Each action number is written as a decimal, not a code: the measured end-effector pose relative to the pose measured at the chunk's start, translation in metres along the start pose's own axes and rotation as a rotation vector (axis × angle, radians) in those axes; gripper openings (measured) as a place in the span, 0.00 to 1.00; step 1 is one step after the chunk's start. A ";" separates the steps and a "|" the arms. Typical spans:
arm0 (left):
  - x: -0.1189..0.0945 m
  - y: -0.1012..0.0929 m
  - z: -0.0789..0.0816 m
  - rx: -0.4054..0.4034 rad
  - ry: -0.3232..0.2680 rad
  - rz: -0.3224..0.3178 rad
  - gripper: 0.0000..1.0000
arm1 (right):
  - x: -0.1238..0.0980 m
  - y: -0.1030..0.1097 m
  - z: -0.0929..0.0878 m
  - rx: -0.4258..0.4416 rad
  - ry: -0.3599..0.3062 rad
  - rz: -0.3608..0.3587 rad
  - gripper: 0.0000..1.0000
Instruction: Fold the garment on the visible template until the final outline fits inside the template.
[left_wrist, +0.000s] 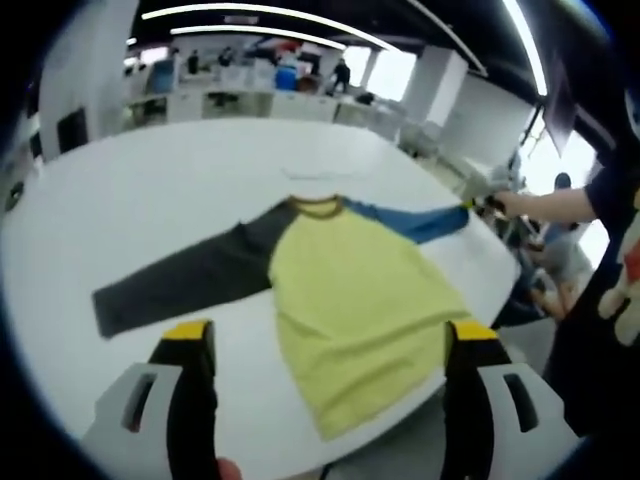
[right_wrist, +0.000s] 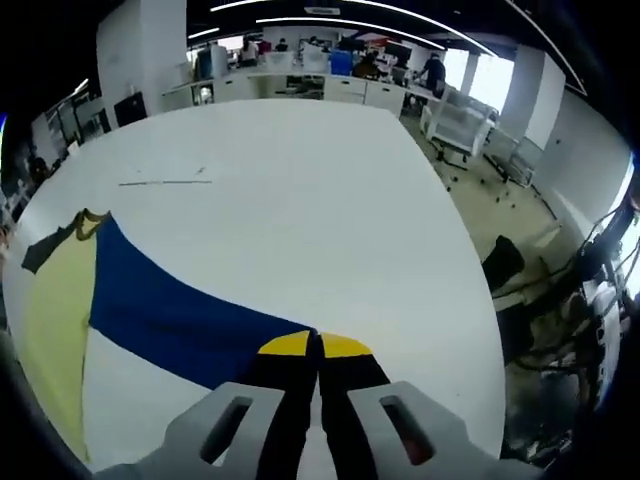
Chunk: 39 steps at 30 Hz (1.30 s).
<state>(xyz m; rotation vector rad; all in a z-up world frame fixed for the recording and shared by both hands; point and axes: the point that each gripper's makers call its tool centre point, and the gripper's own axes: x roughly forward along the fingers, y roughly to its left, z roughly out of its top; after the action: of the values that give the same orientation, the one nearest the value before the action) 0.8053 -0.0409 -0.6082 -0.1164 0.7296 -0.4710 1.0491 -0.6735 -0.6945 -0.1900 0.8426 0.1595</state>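
An open-plan office or lab floor is shown: long ceiling light strips (left_wrist: 250, 12), white structural pillars (right_wrist: 140, 50), rows of cluttered desks (right_wrist: 300, 82) where people are seen, wheeled chairs (right_wrist: 515, 160), and a large white table (right_wrist: 300, 170).

The garment (left_wrist: 350, 290) was soft matt cloth, its yellow body lying in shallow wrinkles, with a charcoal sleeve (left_wrist: 180, 280) and a blue sleeve (right_wrist: 180, 315) of the same dull knit. The worktop (left_wrist: 150, 190) under it was a smooth white surface with a faint satin sheen. The left gripper (left_wrist: 330, 350) and right gripper (right_wrist: 315, 350) looked like hard plastic, matt black jaws capped in yellow on pale grey, slightly glossy housings.
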 end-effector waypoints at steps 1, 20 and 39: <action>-0.001 -0.001 -0.001 0.003 -0.002 -0.003 0.90 | -0.017 0.011 -0.001 -0.026 -0.004 0.002 0.02; -0.034 -0.005 -0.010 0.019 -0.058 -0.021 0.90 | -0.104 0.140 0.075 -0.104 -0.117 0.271 0.02; -0.043 -0.008 -0.018 0.048 -0.063 -0.068 0.91 | -0.140 0.254 0.163 0.102 -0.238 0.587 0.01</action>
<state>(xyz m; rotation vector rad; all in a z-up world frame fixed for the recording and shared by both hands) 0.7628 -0.0274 -0.5934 -0.1107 0.6533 -0.5470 1.0209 -0.3988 -0.5099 0.1765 0.6471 0.6746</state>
